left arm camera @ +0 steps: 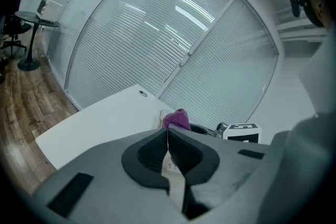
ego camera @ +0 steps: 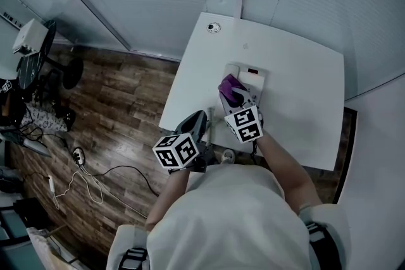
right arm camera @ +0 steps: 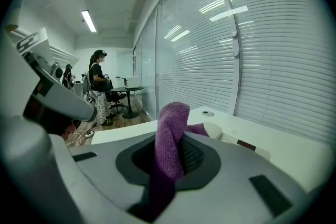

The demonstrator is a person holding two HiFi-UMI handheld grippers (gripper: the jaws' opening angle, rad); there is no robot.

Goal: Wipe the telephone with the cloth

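Leftmost, the left gripper (left arm camera: 168, 139) hangs at the near edge of the white table (ego camera: 304, 110), its jaws pressed together on nothing. Beside it, the right gripper (right arm camera: 174, 150) pinches the purple cloth (right arm camera: 169, 118) over the white telephone (ego camera: 252, 76) mid-table.

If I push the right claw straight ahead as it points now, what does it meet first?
Most likely the telephone. The purple cloth gripped in the right claw leads, and the phone lies just beyond it on the table. Depth is hard to judge.
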